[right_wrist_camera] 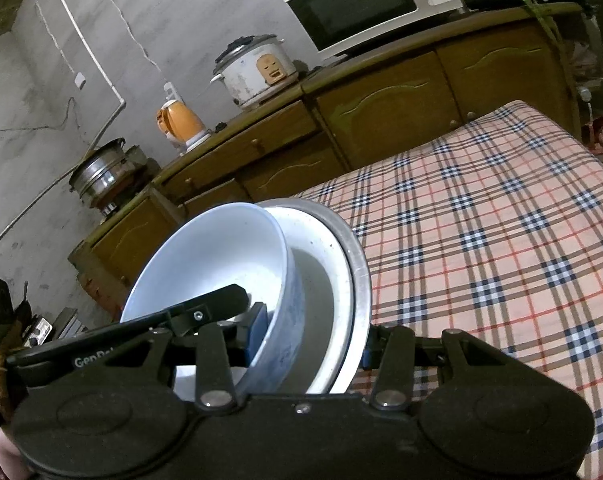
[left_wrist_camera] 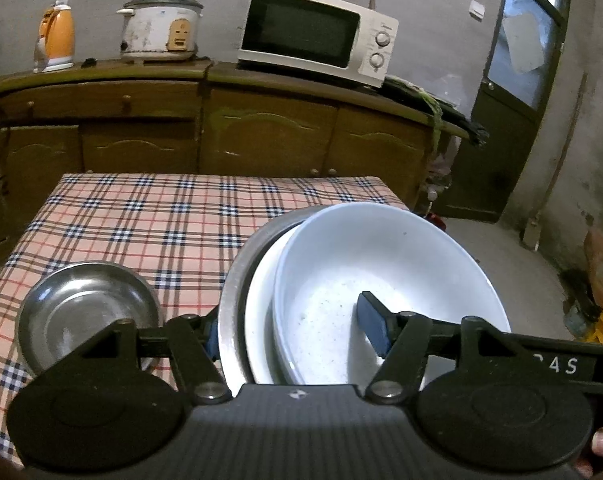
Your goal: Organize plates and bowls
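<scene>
White bowl nested in white plate, steel dish | both jaws clamped on stack rims

Each matte black two-finger left gripper and right gripper shows round pivot discs, silver rivet pins, blue rectangular finger pads, white lettering, and a ribbed dark grey housing.
</scene>
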Demonstrator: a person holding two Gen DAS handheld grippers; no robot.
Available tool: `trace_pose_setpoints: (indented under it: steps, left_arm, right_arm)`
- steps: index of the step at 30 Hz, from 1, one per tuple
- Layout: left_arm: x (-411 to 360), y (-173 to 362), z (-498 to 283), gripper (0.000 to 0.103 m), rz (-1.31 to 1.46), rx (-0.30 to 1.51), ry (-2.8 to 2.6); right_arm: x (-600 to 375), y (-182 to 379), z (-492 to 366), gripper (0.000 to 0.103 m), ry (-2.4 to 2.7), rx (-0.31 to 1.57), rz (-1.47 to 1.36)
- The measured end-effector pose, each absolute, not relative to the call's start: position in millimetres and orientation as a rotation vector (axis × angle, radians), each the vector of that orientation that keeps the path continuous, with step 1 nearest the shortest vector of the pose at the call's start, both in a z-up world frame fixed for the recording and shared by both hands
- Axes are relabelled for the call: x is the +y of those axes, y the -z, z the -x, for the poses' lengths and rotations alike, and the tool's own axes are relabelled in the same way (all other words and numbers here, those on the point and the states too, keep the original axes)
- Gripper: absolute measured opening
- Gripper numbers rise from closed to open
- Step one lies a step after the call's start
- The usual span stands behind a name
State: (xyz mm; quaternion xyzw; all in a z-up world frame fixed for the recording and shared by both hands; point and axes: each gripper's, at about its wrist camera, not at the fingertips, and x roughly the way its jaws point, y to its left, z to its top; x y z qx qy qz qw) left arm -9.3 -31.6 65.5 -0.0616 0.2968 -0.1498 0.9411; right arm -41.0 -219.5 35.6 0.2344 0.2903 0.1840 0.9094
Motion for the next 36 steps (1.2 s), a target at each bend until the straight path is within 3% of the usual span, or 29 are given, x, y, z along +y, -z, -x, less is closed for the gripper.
trace_pose_setpoints:
  steps: [36]
  left_arm:
    - [55,-56,8,0.066,0.216,0.620,0.148]
  right_arm:
    - [-114,-31,2,0.053,-0.518,0.678,-0.402]
